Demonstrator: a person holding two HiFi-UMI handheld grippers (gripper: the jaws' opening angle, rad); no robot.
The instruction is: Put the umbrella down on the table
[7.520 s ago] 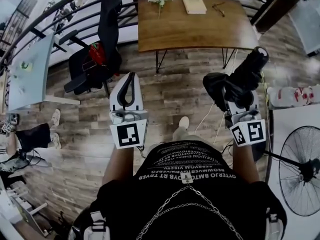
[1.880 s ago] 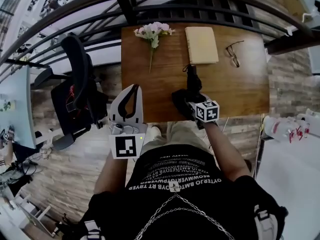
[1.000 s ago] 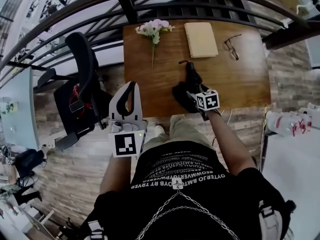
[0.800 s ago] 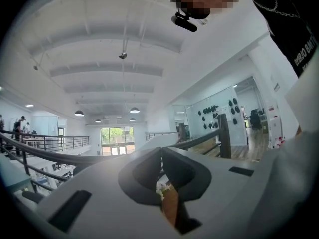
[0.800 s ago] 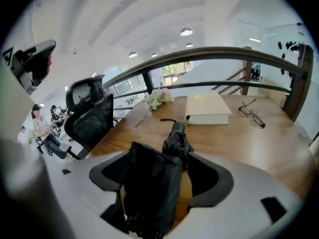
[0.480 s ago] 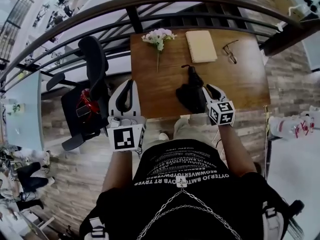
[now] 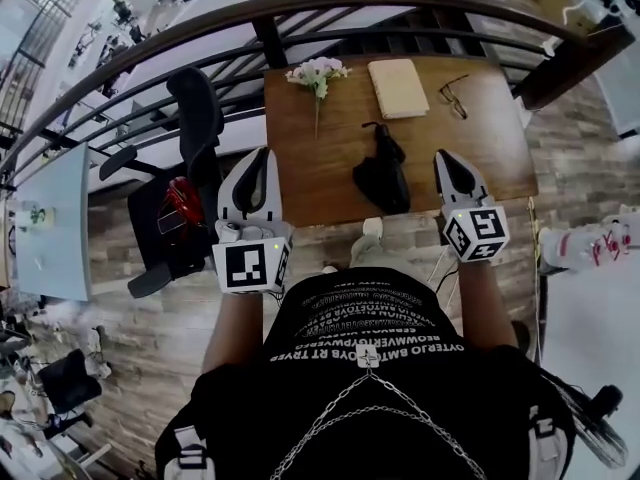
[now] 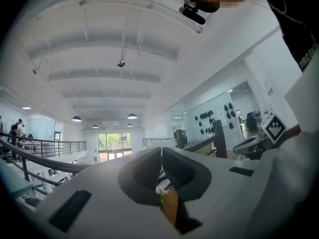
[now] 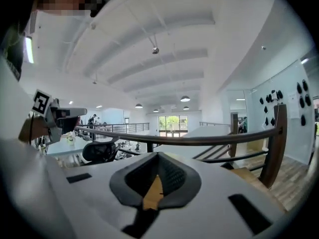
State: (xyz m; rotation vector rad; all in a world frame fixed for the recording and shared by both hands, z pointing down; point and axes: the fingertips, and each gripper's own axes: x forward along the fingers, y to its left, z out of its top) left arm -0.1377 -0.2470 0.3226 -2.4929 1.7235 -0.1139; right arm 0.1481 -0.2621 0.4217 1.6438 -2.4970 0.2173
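The black folded umbrella (image 7: 380,173) lies on the wooden table (image 7: 480,138), near its front edge, with its strap end pointing away from me. My right gripper (image 7: 443,156) hangs to the right of the umbrella, apart from it, jaws shut and empty. My left gripper (image 7: 262,153) is held at the table's left front corner, also shut with nothing in it. In the left gripper view the left gripper (image 8: 160,153) points level into the room, pads together. In the right gripper view the right gripper (image 9: 156,156) faces a railing, pads closed.
A flower sprig (image 7: 318,71), a tan notebook (image 7: 397,88) and glasses (image 7: 452,96) lie at the table's far side. A curved railing (image 7: 330,8) runs behind it. A black office chair (image 7: 190,168) stands to the left, a white desk (image 7: 50,228) further left.
The right gripper has let go of the umbrella, closed its jaws and risen away to the right. The umbrella stays on the table. The left gripper has risen slightly.
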